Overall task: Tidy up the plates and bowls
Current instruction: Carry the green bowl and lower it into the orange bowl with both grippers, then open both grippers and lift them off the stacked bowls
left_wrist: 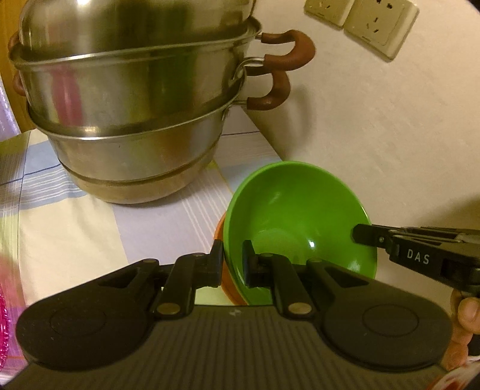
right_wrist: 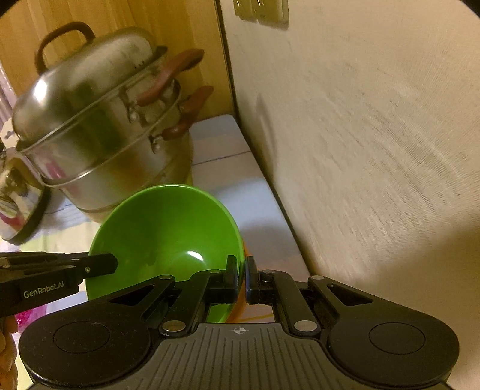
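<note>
A green bowl (left_wrist: 295, 210) sits nested in an orange bowl (left_wrist: 229, 285), of which only a sliver of rim shows. Both are tilted and held above the checked tablecloth (left_wrist: 75, 228). My left gripper (left_wrist: 232, 267) is shut on the left rim of the stack, one finger inside the green bowl, one outside. My right gripper (right_wrist: 241, 279) is shut on the right rim of the green bowl (right_wrist: 168, 231); the orange bowl (right_wrist: 240, 312) shows beneath. The right gripper also shows in the left wrist view (left_wrist: 360, 235), and the left gripper in the right wrist view (right_wrist: 102, 265).
A large stacked steel steamer pot (left_wrist: 129, 99) with brown handles stands at the back left, close to the bowls. A cream wall (left_wrist: 390, 135) with sockets (left_wrist: 360, 24) runs along the right. A shiny kettle-like object (right_wrist: 18, 204) and something pink (left_wrist: 4, 324) lie at the left.
</note>
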Motion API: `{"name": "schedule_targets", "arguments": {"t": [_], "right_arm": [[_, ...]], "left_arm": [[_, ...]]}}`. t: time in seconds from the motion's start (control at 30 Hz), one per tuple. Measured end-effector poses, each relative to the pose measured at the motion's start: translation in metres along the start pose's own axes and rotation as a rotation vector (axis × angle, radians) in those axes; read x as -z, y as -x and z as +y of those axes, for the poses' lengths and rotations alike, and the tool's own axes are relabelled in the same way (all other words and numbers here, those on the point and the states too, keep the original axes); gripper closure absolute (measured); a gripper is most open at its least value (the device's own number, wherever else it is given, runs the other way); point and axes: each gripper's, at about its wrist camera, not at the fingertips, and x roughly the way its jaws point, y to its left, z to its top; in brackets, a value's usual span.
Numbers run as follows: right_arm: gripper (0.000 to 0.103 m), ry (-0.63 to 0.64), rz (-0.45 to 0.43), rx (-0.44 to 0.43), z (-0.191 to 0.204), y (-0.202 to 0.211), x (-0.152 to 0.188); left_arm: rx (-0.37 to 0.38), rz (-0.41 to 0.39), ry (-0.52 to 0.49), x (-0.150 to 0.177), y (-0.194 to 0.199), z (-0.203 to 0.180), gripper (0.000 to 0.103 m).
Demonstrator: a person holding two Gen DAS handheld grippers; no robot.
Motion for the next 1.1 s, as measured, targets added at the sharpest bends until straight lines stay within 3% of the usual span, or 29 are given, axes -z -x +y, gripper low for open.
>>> {"name": "schedule_targets", "arguments": {"t": [0.43,0.73,0.83,0.9,0.93,1.1], "right_arm": [[0.099,-0.003,0.025,0.015,-0.003,-0.025,0.004],[0.097,-0.005,0.002,0.006,-0.002,-0.026,0.006],[0.089,-0.018,-0.037,-0.015,-0.004,-0.018,0.007],[0.066,-0.023,-0.063,-0.019,-0.003,-0.008,0.01],[0.062,-0.029,-0.074,-0.024,-0.002,-0.003,0.011],[0.058,-0.045,-0.103,-0.05,0.006,0.026,0.028]], "left_arm": [[-0.004,0.022,-0.005,0.008,-0.018,0.003,0.092],[-0.015,-0.02,0.002,0.009,-0.01,0.006,0.089],[-0.009,-0.033,0.009,0.013,0.0,0.009,0.086],[0.0,-0.043,0.021,0.017,0.009,0.011,0.086],[0.003,-0.049,0.028,0.02,0.015,0.012,0.085],[0.009,-0.09,0.031,0.038,0.049,0.013,0.075]]}}
